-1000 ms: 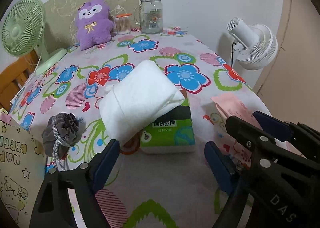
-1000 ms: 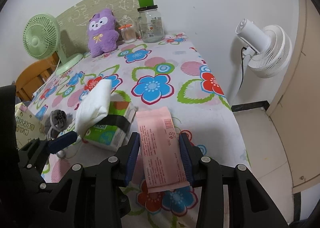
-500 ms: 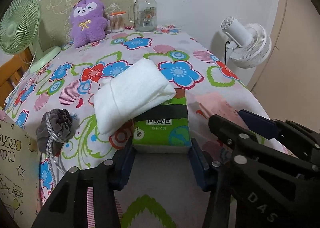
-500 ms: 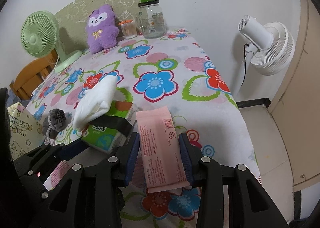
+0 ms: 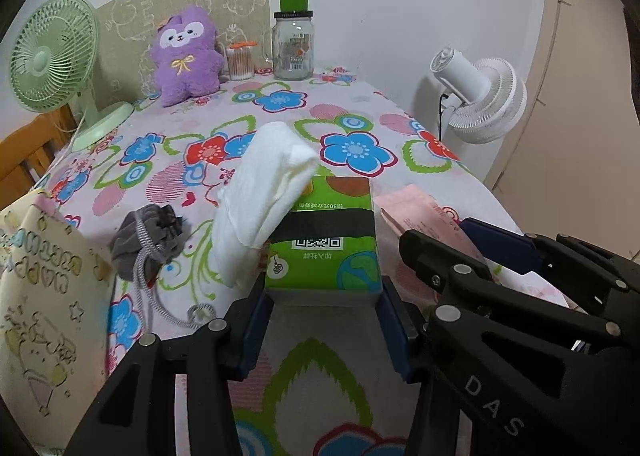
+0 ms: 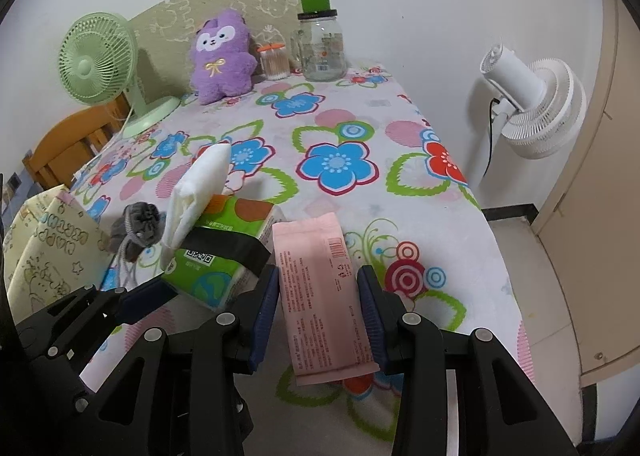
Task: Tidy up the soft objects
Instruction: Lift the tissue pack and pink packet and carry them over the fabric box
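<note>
My left gripper [image 5: 322,320] is shut on a green tissue pack [image 5: 324,244] and holds it tilted above the flowered tablecloth. A folded white towel [image 5: 264,192] leans on the pack's left top and slides off it. My right gripper [image 6: 320,312] is shut on a pink flat packet [image 6: 320,288]. The green pack [image 6: 224,256] and towel [image 6: 196,192] also show in the right wrist view. A grey drawstring pouch [image 5: 148,240] lies on the table to the left. A purple plush [image 5: 186,56] stands at the back.
A green desk fan [image 5: 48,56], a glass jar [image 5: 293,48] and a cotton-swab jar [image 5: 240,62] stand along the back. A white fan [image 5: 480,96] stands off the table's right edge. A cream printed bag [image 5: 36,296] is at the left, beside a wooden chair [image 5: 28,152].
My left gripper moved forward, closed on the green tissue pack and lifted it; the white towel tipped over to the left. The right gripper keeps hold of the pink packet.
</note>
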`<state>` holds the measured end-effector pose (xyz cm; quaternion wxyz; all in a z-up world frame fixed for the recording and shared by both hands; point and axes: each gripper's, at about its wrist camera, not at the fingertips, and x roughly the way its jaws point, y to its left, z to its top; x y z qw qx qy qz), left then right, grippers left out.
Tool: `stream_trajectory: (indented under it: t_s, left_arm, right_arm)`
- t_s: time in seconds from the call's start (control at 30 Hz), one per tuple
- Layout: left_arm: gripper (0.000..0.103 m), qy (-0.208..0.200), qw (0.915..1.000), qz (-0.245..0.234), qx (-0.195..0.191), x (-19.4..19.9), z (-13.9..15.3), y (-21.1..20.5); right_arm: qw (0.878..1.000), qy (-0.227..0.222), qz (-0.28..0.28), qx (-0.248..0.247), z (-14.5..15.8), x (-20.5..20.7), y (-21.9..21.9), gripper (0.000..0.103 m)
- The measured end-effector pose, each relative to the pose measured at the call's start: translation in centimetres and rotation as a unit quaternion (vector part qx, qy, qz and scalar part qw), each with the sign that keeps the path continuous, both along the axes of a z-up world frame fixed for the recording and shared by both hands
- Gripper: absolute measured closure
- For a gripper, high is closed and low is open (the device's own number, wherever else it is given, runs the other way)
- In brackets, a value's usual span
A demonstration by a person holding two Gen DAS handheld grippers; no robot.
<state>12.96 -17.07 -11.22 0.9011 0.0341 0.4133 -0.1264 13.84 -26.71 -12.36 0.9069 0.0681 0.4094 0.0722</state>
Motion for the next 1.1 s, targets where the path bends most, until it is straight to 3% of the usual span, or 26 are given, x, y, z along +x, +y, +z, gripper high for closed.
stream_trajectory:
  t_s: [1.1]
  left_arm:
    - [0.051,-0.07,0.9973,0.0,-0.022,-7.3,4.5,2.6]
  right_arm:
    - [0.998,-0.067,-0.006,-0.016,5.4,-7.9,2.1,0.06]
